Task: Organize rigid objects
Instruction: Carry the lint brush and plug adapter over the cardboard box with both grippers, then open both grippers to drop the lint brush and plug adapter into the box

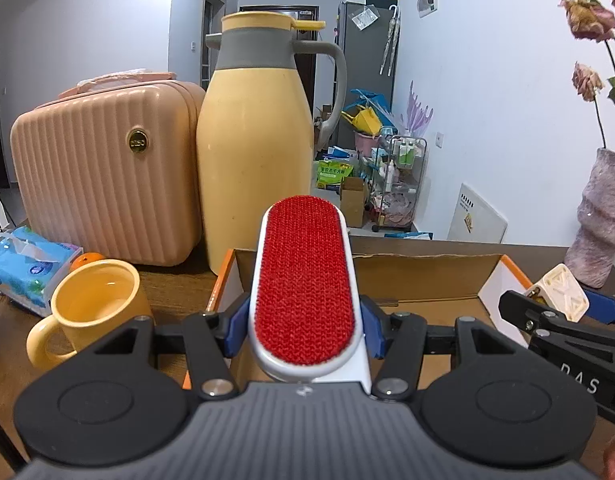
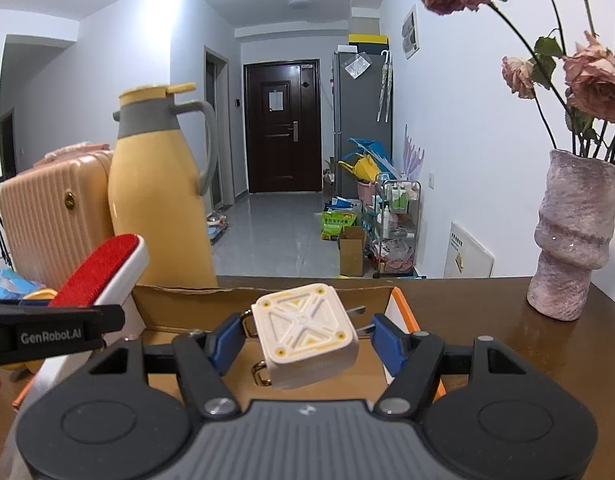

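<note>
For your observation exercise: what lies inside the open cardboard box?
The cardboard box shows only bare brown inner walls; its floor is hidden behind the left gripper holding the lint brush.

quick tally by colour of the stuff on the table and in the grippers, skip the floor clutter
yellow: 2, thermos jug, mug
pink: 2, ribbed case, vase
red: 1, lint brush in left gripper
cream: 1, square block in right gripper
blue: 1, tissue pack
orange: 1, fruit
brown: 1, cardboard box
total: 9

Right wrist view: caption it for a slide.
Right tongs hold a cream cube over the cardboard box.
</note>
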Available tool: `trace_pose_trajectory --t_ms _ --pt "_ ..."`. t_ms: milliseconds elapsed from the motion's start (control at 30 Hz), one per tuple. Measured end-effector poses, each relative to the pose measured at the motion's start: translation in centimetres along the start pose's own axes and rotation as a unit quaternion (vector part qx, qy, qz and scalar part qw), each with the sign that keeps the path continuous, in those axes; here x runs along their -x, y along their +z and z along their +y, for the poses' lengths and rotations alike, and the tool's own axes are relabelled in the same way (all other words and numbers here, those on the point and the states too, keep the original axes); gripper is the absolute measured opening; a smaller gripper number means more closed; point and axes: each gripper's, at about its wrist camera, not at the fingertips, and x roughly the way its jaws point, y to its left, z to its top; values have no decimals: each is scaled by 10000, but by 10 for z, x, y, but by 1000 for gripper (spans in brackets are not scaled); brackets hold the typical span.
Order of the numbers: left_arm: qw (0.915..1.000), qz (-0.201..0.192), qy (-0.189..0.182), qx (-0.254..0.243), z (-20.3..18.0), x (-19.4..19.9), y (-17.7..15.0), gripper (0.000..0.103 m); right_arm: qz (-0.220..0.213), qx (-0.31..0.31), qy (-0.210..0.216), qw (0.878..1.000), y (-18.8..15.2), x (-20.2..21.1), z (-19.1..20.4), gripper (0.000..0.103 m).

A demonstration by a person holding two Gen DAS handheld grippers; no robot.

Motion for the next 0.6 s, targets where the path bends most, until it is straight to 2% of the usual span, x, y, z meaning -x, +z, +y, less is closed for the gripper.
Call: trace_pose_trajectory --t_ms 367,400,433,467,533,567,600 --pt "9996 240 73 -146 3 -27 0 58 271 108 -91 9995 -7 -24 -4 68" --pt "9994 288 64 -180 3 -28 0 64 304 107 -107 9994 -8 -25 -4 68" --pt "9993 291 38 -211 4 -27 1 88 349 95 -134 9993 -8 -26 -5 68" --pt "9994 272 61 -216 5 -25 1 102 365 70 -181 9991 -8 -26 -6 69" --pt "9995 53 247 -191 8 -17 2 103 311 70 -282 9991 -8 -23 -6 81" --pt "9995 -1 226 -206 8 -14 3 103 318 70 -293 9990 -8 -22 -7 98" --pt "9997 -43 156 -190 10 -11 4 103 315 65 -270 9991 -8 -21 -8 103"
